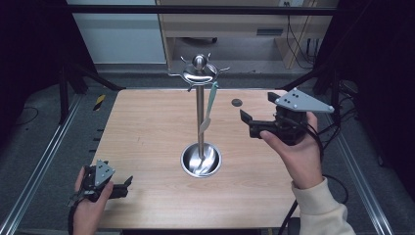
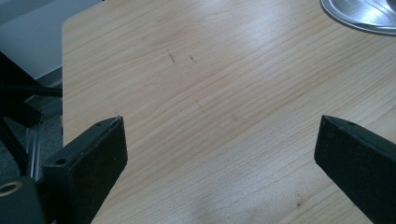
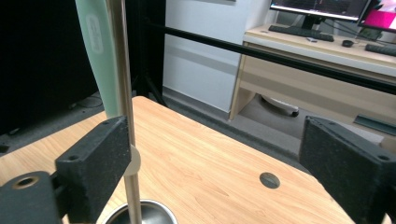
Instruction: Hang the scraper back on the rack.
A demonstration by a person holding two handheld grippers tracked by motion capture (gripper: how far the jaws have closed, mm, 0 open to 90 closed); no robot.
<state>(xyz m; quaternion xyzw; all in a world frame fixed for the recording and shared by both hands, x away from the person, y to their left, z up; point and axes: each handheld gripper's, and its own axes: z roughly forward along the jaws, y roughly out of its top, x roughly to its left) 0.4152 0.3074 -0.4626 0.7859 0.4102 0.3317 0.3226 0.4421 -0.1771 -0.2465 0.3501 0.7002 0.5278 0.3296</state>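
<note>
The left gripper sits low at the near left corner of the table, gripped from behind by the left hand, which comes up from the near edge with the forearm short and close to the body. Its jaws stand wide apart with bare wood between them; beyond and to the right of the right jaw lies the rim of the stand's round steel base.

Farther out, the right hand reaches up the right side of the table, cream sleeve trailing, wrist bent so the right gripper points leftward at the stand. Its jaws are also spread wide and hold nothing. The upright steel pole rises just beyond the left jaw, and the pale green spoon hangs along the pole above that same jaw, apart from both jaws. In the high view the spoon dangles from a hook under the stand's top disc, its bowl against the pole.
</note>
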